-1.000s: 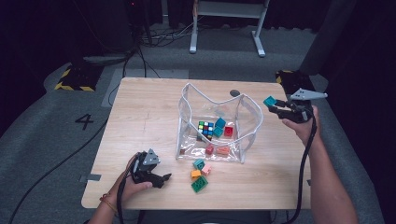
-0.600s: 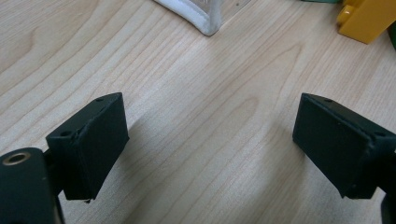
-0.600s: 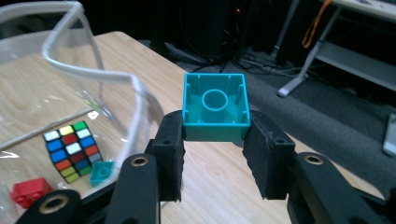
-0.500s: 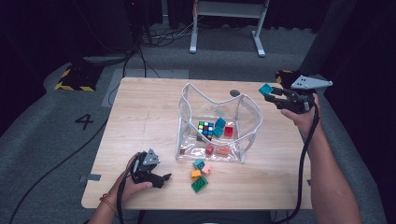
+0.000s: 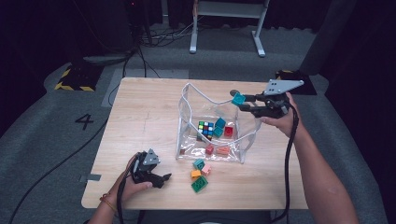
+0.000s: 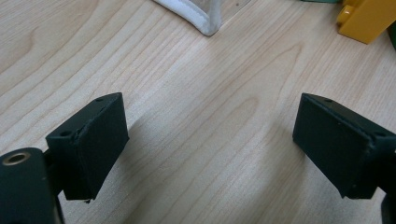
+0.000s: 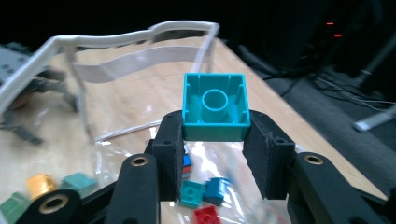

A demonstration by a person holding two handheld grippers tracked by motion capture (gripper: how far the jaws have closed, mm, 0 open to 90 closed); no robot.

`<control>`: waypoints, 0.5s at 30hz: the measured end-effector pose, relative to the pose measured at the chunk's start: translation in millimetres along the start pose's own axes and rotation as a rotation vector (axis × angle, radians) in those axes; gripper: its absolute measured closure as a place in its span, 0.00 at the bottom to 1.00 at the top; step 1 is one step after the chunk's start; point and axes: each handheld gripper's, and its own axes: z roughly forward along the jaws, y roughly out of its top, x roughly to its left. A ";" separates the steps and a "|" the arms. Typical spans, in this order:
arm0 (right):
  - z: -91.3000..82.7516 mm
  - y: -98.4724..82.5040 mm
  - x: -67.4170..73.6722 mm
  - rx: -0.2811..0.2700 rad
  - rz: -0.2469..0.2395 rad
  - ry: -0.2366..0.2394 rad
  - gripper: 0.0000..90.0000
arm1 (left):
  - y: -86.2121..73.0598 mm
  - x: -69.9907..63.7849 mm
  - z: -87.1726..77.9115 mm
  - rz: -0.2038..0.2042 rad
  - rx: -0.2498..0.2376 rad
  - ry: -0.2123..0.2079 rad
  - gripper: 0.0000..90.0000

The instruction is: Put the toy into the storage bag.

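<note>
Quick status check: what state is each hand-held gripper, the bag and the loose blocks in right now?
Right hand-held gripper: shut on the teal block, held above the bag.
Left hand-held gripper: open, nothing between the jaws, low over the table.
Clear bag: standing open, cube and blocks inside.
Four loose blocks: lying on the table outside the bag.

Bag (image 5: 187, 122) mid-table (image 5: 140, 116), cube (image 5: 205, 129) + bricks inside. Loose bricks (image 5: 200, 175) at its 6 o'clock. Left gripper (image 5: 163, 179) 7 o'clock, right gripper (image 5: 243, 103) w/ block (image 5: 238, 99) above bag's 2 o'clock rim.
</note>
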 end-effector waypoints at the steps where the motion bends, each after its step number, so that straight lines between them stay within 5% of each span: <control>1: 3.6 2.6 2.7 0.011 -0.016 0.010 0.66 | 0.0 0.0 0.0 0.000 0.000 0.000 0.12; 8: 28.5 16.8 15.8 0.083 -0.089 0.079 0.66 | 0.0 0.0 0.0 0.000 0.000 0.000 0.12; 15: 45.2 23.6 19.4 0.157 -0.109 0.112 0.66 | 0.0 0.0 0.0 0.000 0.000 0.000 0.12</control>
